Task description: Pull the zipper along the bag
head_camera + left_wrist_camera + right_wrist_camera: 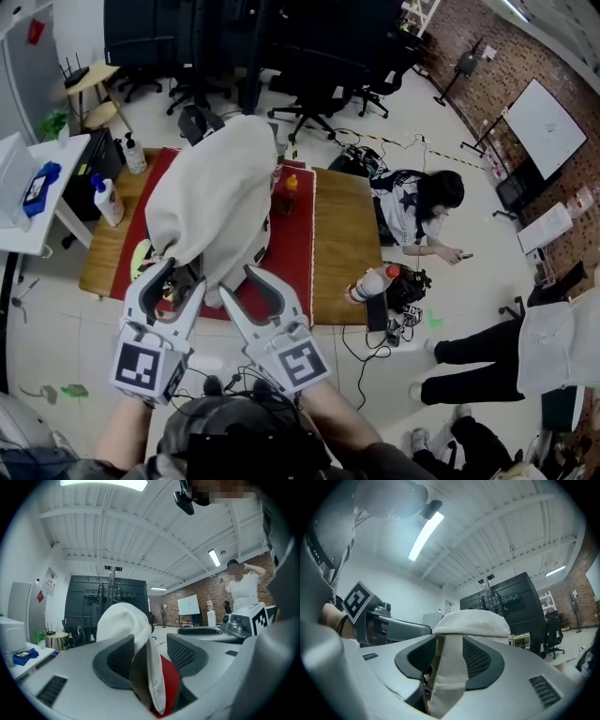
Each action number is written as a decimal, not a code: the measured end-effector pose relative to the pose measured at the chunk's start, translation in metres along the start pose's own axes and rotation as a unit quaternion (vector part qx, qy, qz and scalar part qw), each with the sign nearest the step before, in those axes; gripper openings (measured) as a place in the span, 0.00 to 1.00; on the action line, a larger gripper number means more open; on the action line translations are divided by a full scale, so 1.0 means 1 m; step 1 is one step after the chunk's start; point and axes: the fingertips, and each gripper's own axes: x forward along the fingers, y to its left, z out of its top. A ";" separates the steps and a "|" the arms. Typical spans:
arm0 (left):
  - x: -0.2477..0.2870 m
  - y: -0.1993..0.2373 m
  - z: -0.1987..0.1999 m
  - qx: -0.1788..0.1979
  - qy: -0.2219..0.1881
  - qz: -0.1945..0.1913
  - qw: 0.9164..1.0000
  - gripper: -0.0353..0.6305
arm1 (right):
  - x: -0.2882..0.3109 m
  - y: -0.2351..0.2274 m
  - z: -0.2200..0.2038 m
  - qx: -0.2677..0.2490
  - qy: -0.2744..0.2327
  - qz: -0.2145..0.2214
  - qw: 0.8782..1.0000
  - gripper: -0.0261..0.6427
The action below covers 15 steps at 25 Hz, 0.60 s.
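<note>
Head view shows the cream bag (220, 187) on the table (342, 244), its long axis running 12 to 6 o'clock. The left gripper (178, 279) and right gripper (239, 289) are both spread and released. Bag fabric stands loosely between each pair of jaws, and neither is nearer. No zipper shows.

Light grey moulded shells on the left gripper (184, 275) and the right gripper (238, 284), low in the head view. Curved fingers lined on the inside with dark pads (479, 660), ribbed in a fine grid. At the back of each, a white cube (147, 367) printed with black square markers. Slotted vents (543, 689) cut into the grey casing. Black cables (234, 382) bunched at bottom centre, just above a dark head-mounted rig (246, 448). Dark clothing (398, 462) along the bottom edge.
</note>
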 end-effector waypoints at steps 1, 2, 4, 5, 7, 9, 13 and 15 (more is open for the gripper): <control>-0.002 -0.002 -0.003 -0.003 -0.004 0.007 1.000 0.43 | -0.002 0.000 0.003 -0.006 -0.002 -0.001 1.000 0.30; -0.003 -0.002 -0.006 -0.006 -0.007 0.016 1.000 0.40 | -0.003 0.000 0.005 -0.009 -0.004 -0.003 1.000 0.28; -0.008 -0.001 -0.013 -0.010 -0.019 0.039 0.999 0.38 | -0.007 -0.001 0.006 -0.010 -0.006 -0.010 1.000 0.18; -0.010 0.000 -0.014 -0.007 -0.030 0.052 0.998 0.34 | -0.009 -0.002 0.005 -0.010 -0.003 -0.015 1.000 0.13; -0.015 0.003 -0.014 0.010 -0.051 0.074 0.996 0.24 | -0.011 -0.006 0.002 -0.007 0.009 -0.026 1.000 0.05; -0.018 0.006 -0.021 0.022 -0.054 0.090 0.994 0.18 | -0.012 -0.010 -0.002 -0.001 0.009 -0.033 0.999 0.05; -0.022 0.015 -0.045 0.005 -0.031 0.106 0.994 0.15 | -0.012 -0.004 -0.014 0.016 0.021 -0.023 0.999 0.05; -0.023 0.016 -0.052 0.001 -0.026 0.104 0.994 0.15 | -0.012 0.002 -0.019 0.019 0.034 -0.018 0.999 0.05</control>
